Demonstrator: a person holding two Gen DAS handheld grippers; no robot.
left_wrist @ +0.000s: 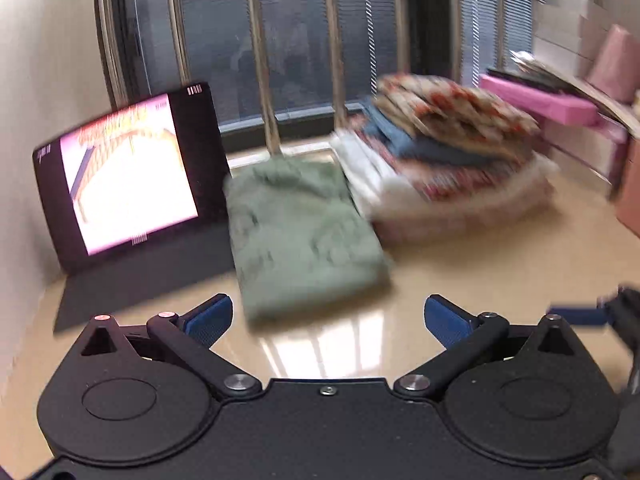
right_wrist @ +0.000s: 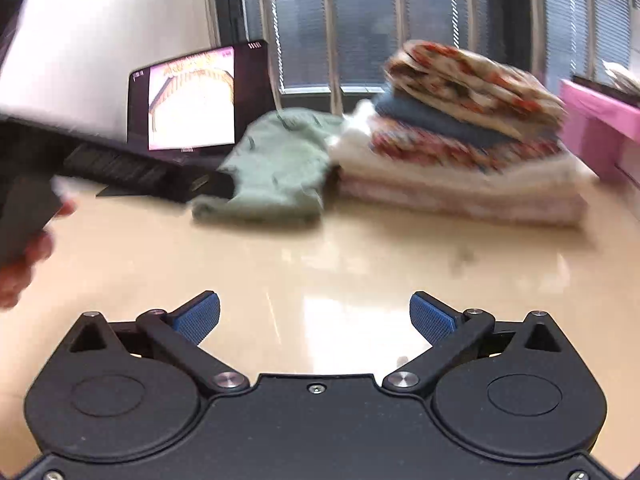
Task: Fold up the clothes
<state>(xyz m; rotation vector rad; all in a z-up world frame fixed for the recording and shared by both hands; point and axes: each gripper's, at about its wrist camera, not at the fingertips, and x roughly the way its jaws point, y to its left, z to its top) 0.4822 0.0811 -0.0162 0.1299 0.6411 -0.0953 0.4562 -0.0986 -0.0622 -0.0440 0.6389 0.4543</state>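
Note:
A folded green garment (left_wrist: 304, 232) lies on the beige table (left_wrist: 460, 280), just ahead of my left gripper (left_wrist: 328, 320), which is open and empty. To its right stands a stack of folded clothes (left_wrist: 444, 160), patterned on top, blue and white below. In the right wrist view the green garment (right_wrist: 276, 168) and the stack (right_wrist: 464, 136) lie far ahead across the table (right_wrist: 320, 264). My right gripper (right_wrist: 316, 320) is open and empty above bare table. The left gripper's body (right_wrist: 120, 164) reaches in from the left towards the green garment. Both views are blurred.
A lit tablet (left_wrist: 128, 176) stands at the back left on a dark mat. A pink box (left_wrist: 540, 100) sits at the back right. A window with blinds (left_wrist: 300, 40) runs behind the table. The person's hand (right_wrist: 24, 256) shows at the left edge.

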